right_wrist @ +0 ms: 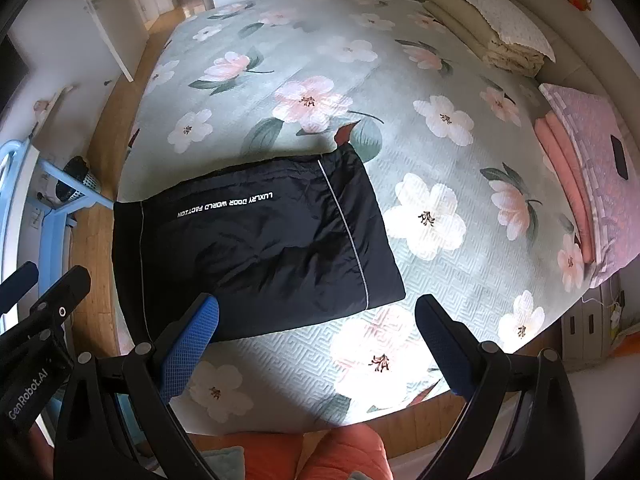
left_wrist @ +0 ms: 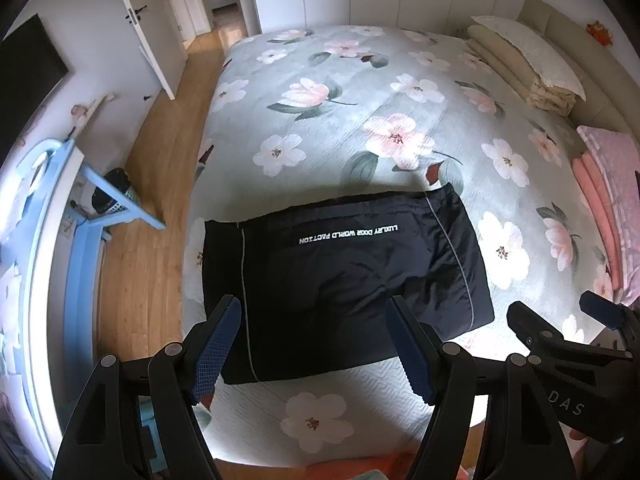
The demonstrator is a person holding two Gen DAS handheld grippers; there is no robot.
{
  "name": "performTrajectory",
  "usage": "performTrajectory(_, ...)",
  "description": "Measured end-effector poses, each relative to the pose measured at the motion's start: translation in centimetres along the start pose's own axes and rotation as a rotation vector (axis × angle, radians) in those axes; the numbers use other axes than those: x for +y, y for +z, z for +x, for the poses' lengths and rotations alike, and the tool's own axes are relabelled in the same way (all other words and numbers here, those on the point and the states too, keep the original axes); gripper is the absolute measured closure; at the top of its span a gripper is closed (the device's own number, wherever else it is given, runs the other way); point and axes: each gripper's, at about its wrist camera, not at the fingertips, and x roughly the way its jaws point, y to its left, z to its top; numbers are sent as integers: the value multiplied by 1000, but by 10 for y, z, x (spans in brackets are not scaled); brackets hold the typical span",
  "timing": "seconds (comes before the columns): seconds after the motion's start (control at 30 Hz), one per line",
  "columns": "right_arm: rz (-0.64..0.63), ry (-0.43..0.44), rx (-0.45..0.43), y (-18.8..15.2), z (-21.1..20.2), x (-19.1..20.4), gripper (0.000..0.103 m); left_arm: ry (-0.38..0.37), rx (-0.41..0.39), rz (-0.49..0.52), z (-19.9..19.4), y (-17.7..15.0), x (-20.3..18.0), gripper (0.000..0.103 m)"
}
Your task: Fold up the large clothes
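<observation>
Left gripper [left_wrist: 316, 350] and right gripper [right_wrist: 320, 350] fingers spread, empty, folded black garment [left_wrist: 344, 276] reading "LUXURY DOOR WORLD FACTION"

Pink bedding [left_wrist: 612, 200] — cut off right

light: soft daylight, near bedspread [left_wrist: 320, 392] glare | edges: fisheye-bent, dark-vignetted | focus: sharp

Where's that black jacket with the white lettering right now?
The black jacket lies folded flat on the flowered bedspread, near the bed's foot and toward its left edge by the wooden floor. Both open claws hover just short of it, touching nothing.
</observation>
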Motion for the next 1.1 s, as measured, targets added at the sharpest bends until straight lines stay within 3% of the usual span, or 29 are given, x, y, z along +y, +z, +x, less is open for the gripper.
performTrajectory(0.8,-64,-9,13,-1,10,35,4,12,31,-19,16,-2,19,27)
performTrajectory(1.1,-86,-17,12,-1,12,38,4,41,3,-64,11,2,30,27)
